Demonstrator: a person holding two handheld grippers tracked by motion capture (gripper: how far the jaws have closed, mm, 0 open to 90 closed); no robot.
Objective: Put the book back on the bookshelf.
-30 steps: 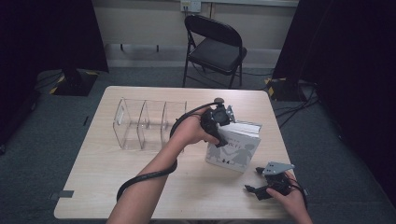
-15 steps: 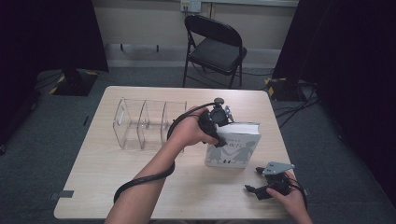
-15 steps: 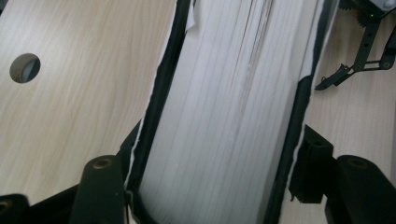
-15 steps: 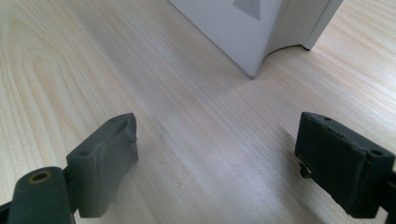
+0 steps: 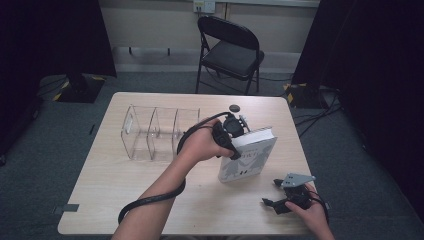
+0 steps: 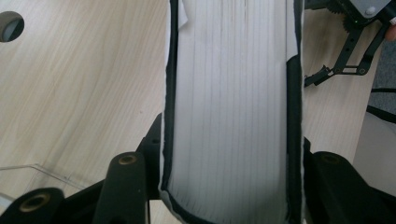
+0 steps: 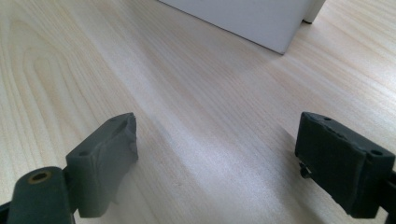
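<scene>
Left gripper (image 5: 239, 134) has just closed its jaws across the page block of the one book (image 5: 250, 159), held tilted on edge on the worktop (image 5: 100, 205) right of the one clear three-bay rack (image 5: 155, 132). Right gripper (image 5: 280, 200) rests apart, jaws open, empty. Judged best: keep the squeeze square, lift without twisting, steer the book upright into a bay
</scene>
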